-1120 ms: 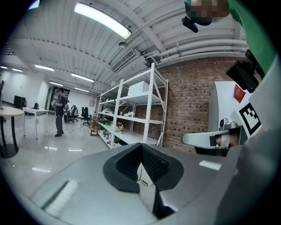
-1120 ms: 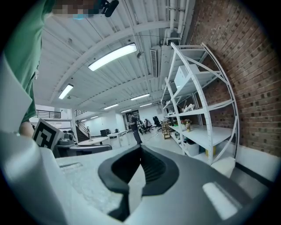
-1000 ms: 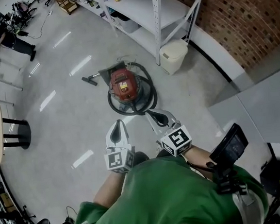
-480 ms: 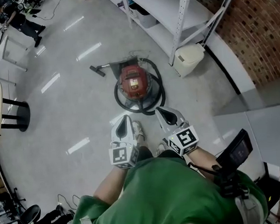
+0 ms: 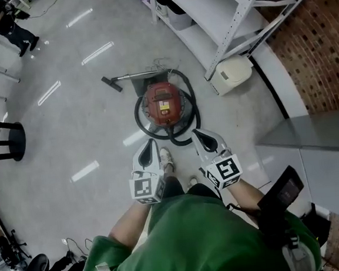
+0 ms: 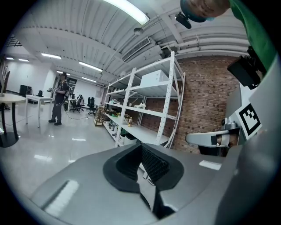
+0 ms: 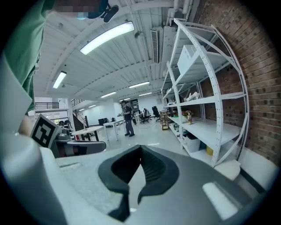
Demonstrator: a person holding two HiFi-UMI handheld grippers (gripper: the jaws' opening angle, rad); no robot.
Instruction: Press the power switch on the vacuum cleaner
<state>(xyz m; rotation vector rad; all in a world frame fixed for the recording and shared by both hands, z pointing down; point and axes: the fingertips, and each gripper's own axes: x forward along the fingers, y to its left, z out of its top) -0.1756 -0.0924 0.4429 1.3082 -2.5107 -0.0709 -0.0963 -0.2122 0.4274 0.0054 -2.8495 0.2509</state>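
Observation:
The red canister vacuum cleaner (image 5: 165, 103) stands on the grey floor, ringed by its black hose (image 5: 187, 124). Its wand and nozzle (image 5: 111, 84) lie to its upper left. My left gripper (image 5: 151, 143) and right gripper (image 5: 197, 133) are held side by side just short of the vacuum, above the floor and touching nothing. In each gripper view the dark pads meet at the tips with nothing between them: left gripper (image 6: 141, 146), right gripper (image 7: 140, 147). The vacuum does not show in either gripper view, and its switch is too small to make out.
White metal shelving (image 5: 230, 14) runs along the brick wall (image 5: 315, 48), with a white bin (image 5: 230, 73) at its foot. A grey ledge (image 5: 317, 134) lies to the right. A round table and black stool (image 5: 8, 140) stand far left. A person (image 5: 6, 25) stands in the distance. A shoe (image 5: 166, 159) shows between the grippers.
The wearer has stepped towards the vacuum, which now sits closer to the grippers in the head view. Both grippers stay shut and side by side.

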